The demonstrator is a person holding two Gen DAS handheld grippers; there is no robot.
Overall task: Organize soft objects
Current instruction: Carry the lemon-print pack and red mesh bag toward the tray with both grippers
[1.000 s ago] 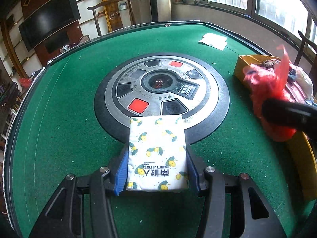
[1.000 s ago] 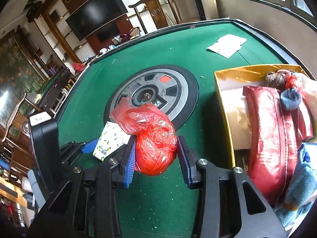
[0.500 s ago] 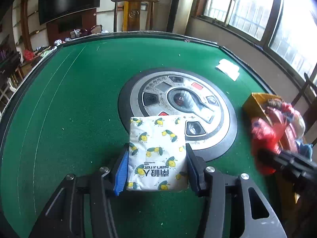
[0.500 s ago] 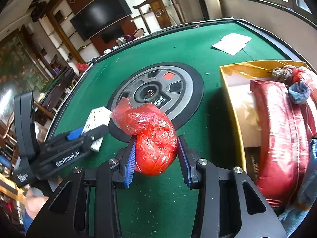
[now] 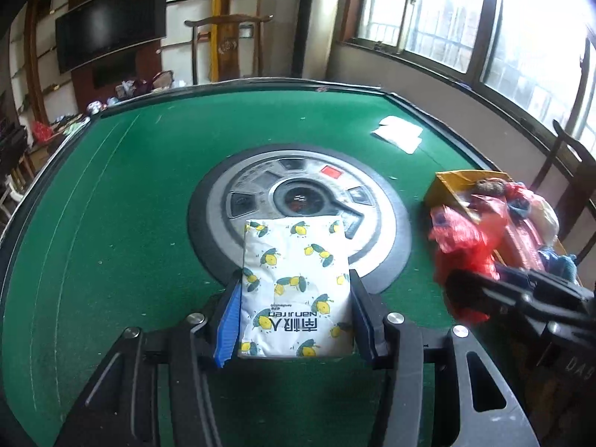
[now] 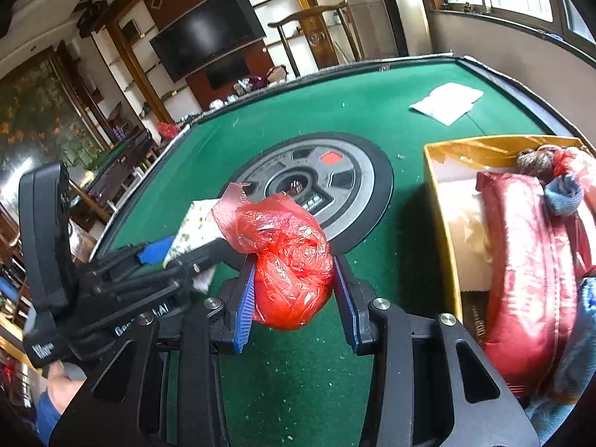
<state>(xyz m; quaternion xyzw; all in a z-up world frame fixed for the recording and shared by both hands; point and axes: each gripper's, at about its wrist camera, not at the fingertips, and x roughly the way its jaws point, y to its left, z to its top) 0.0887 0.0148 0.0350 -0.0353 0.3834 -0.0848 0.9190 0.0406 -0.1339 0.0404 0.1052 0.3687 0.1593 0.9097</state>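
My left gripper (image 5: 294, 294) is shut on a white tissue pack (image 5: 294, 283) printed with lemons and holds it above the green table (image 5: 111, 205). My right gripper (image 6: 294, 283) is shut on a crumpled red plastic bag (image 6: 287, 260), held above the table left of the yellow box (image 6: 439, 201). The box holds a red padded item (image 6: 529, 283) and other soft things. The red bag (image 5: 462, 238) and the box (image 5: 447, 186) also show at the right of the left wrist view. The left gripper with the pack (image 6: 193, 227) shows at the left of the right wrist view.
A round grey control panel (image 5: 298, 201) sits in the table's middle. White paper (image 5: 398, 134) lies near the far right edge. Chairs and a TV cabinet stand beyond the table.
Both grippers have risen and tilted up while keeping their loads. The left gripper has come closer to the right one, and the box has shifted in view.
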